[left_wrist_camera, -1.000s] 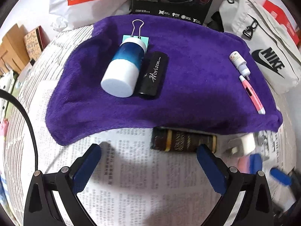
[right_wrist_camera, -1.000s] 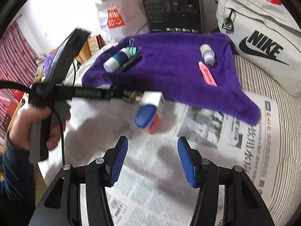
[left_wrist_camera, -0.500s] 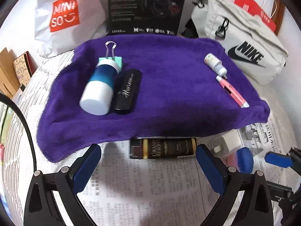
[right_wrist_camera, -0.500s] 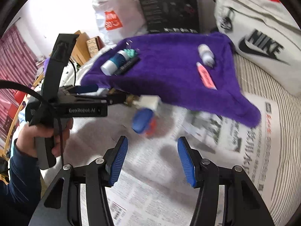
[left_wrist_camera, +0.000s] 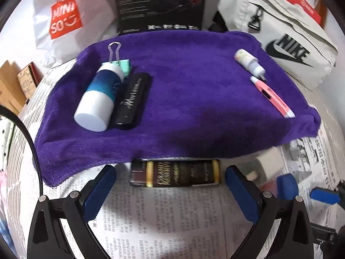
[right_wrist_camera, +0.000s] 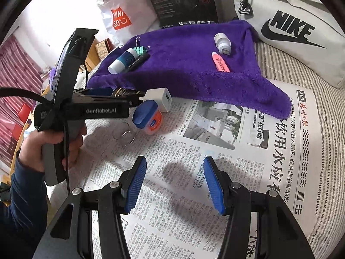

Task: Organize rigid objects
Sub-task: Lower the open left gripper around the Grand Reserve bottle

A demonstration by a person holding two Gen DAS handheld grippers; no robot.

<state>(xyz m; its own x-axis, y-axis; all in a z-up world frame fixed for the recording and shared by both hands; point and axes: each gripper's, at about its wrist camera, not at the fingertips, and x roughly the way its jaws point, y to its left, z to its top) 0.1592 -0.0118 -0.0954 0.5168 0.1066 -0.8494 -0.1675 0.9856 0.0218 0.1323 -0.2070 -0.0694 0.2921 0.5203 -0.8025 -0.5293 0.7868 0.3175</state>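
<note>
A dark brown "Grand Reserva" box (left_wrist_camera: 175, 173) lies on newspaper at the front edge of the purple towel (left_wrist_camera: 183, 99). My left gripper (left_wrist_camera: 170, 185) is open, its fingers on either side of the box, not touching it. On the towel lie a blue-white bottle (left_wrist_camera: 98, 99), a black case (left_wrist_camera: 132, 101), a teal binder clip (left_wrist_camera: 120, 58), a small white bottle (left_wrist_camera: 248, 61) and a pink marker (left_wrist_camera: 270, 96). My right gripper (right_wrist_camera: 174, 185) is open and empty over the newspaper. A blue-lidded jar (right_wrist_camera: 147, 116) and white charger (right_wrist_camera: 159, 98) sit ahead of it.
A Nike bag (right_wrist_camera: 291, 28) lies at the right, a black carton (left_wrist_camera: 160, 2) and a Miniso bag (left_wrist_camera: 64, 15) behind the towel. Metal rings (right_wrist_camera: 126, 132) lie on the newspaper (right_wrist_camera: 215, 151) by the jar. The left gripper's body (right_wrist_camera: 101, 108) shows in the right wrist view.
My left gripper has moved forward to the brown box, which now sits between its fingers. My right gripper has shifted slightly and stayed open.
</note>
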